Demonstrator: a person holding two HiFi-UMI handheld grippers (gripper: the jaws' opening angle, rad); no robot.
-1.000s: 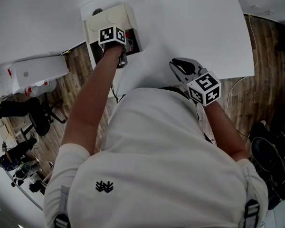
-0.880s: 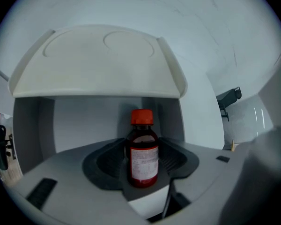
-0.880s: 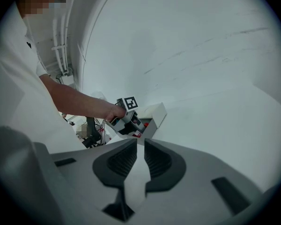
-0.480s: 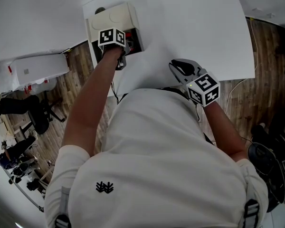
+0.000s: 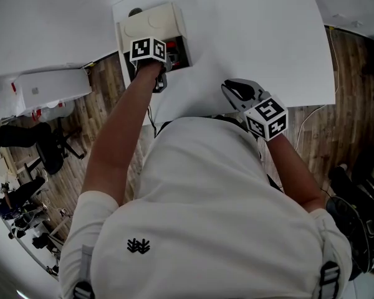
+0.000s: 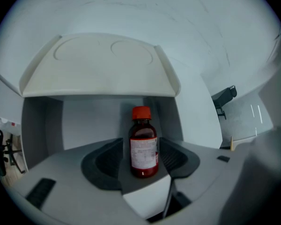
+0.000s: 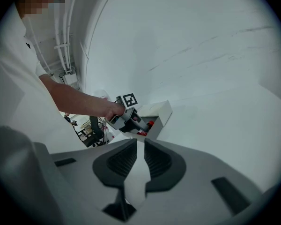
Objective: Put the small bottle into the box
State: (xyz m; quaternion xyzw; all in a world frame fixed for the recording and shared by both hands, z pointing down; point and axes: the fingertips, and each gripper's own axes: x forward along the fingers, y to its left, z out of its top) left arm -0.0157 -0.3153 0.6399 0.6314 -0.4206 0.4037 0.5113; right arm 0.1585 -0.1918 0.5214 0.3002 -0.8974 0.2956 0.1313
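Jaws of the left gripper (image 6: 141,143) have just been opening, with the small bottle (image 6: 144,151) standing free between them.
The box (image 6: 98,74) sits around those jaws and the bottle's upright inside it. The right gripper (image 7: 139,146) is well off, pinched together, empty.

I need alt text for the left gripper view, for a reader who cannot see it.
A small bottle with a red cap stands upright in an open white box, between the jaws of the left gripper, which have just been opening and stand apart around it. The box's cream lid is raised behind it, on a white table.
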